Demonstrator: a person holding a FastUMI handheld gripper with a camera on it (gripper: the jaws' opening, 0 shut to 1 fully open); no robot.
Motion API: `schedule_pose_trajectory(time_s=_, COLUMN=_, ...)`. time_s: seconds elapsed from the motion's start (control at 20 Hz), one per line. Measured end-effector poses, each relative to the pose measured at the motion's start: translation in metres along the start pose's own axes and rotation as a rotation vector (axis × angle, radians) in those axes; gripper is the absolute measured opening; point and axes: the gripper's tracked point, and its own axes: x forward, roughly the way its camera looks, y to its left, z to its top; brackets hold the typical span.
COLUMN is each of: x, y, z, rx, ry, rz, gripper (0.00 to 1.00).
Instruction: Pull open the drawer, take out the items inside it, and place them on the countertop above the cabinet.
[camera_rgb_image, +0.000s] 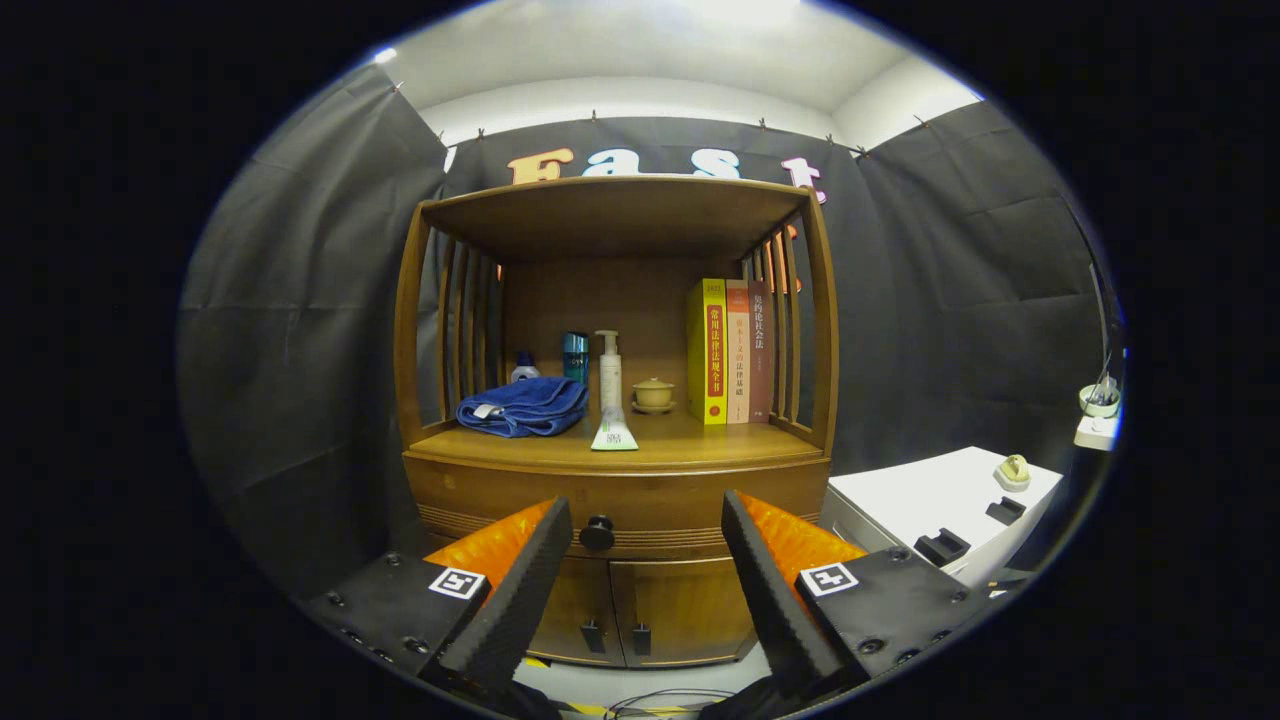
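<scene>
Standing in the booth, I see the hand-held gripper (648, 560) held level in front of a wooden cabinet (440, 500), its 2 fingers spread wide apart with nothing between them but air.

Going left to right along the surface (700, 448) above the drawer: a folded blue towel (522, 405) lies at about 11 o'clock from the gap between the fingers, with a small white bottle (524, 368) and a teal can (575, 357) behind it. Next comes a white pump bottle (609, 372) with a tube (614, 434) standing on its cap just in front of it, almost at 12 o'clock. Then a small lidded cup (654, 393), and 3 upright books (732, 350) at roughly 1 o'clock.

The drawer (520, 498) sits flush and closed under that surface. Its dark round knob (597, 533) lies beyond the fingers, slightly left of the midline between them, nearer the left finger than the right. The drawer front runs 9 to 3 o'clock, so I would judge any pull has to come straight back towards the holder, at 6 o'clock.

A closed drawer with things on top fits either a drawer waiting to be opened or 1 emptied and pushed shut; I cannot tell which, nor what is inside.
</scene>
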Motion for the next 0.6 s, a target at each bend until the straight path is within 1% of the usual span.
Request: schedule_pose_trajectory(time_s=0.6, x=0.0006, y=-0.0008, z=-0.0002, rx=0.003, ry=0.005, rz=-0.002, gripper=0.99)
